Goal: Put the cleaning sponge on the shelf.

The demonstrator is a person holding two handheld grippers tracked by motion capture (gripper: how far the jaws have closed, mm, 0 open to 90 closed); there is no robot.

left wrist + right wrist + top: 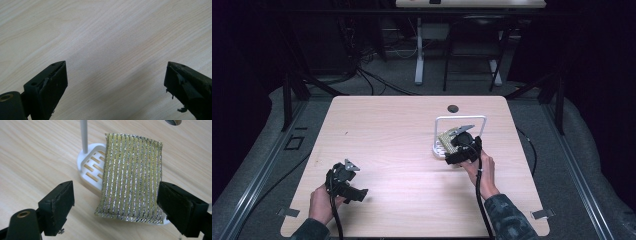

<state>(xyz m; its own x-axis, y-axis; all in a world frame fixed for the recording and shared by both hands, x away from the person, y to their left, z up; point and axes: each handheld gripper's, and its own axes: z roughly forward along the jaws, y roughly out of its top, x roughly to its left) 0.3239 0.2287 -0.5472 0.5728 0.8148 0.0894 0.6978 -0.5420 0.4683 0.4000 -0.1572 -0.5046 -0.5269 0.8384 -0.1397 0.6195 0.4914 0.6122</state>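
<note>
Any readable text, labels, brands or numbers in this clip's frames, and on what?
None: no word, number or logo can be read.
Sponge: gold and silver stripes, no label.
White holder: plain slots, no marking.
Table: bare wood grain.
Right hand-held gripper and left hand-held gripper: plain black jaws, no print.

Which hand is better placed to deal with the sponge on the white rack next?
The right. The right gripper hangs over the sponge on the rack, jaws open either side of it. The left gripper sits far off over bare table, jaws open.
</note>
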